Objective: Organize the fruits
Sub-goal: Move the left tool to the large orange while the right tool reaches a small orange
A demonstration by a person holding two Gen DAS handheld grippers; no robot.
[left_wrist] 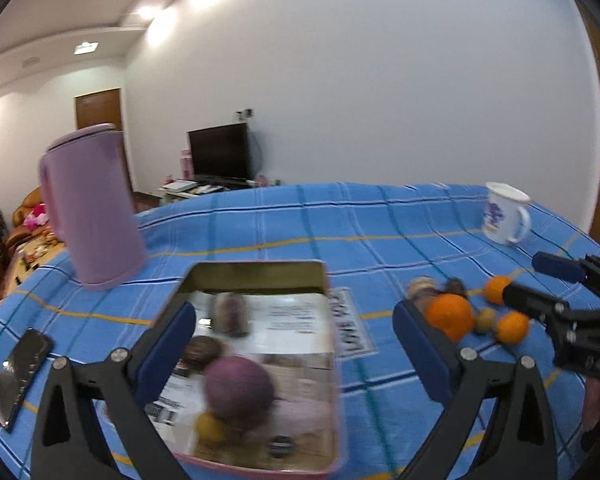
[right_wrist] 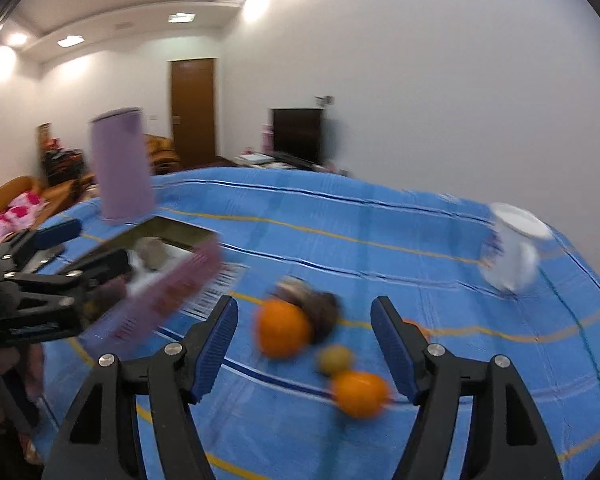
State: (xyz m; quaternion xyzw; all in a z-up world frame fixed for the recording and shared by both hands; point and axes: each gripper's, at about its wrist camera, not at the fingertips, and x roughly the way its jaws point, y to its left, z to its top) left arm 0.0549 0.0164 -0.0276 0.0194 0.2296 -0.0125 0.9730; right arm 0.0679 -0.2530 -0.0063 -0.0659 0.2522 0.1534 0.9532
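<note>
A blue checked cloth [left_wrist: 380,216] covered the worktop. A lilac lidded jug [left_wrist: 90,208] stood upright at its far left, and a white printed mug [left_wrist: 504,216] stood well apart at the far right. A dark phone [left_wrist: 20,372] lay flat near the left edge. Beyond, a black television [left_wrist: 220,152] faced the room beside a wooden door [left_wrist: 100,108].

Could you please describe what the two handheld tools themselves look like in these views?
Both match: the left tool and right tool have black angular plastic linkage arms with triangular cut-outs, silver round pivot screws, and blue ribbed pads on the fingers. No cables or sleeves show clearly.
</note>
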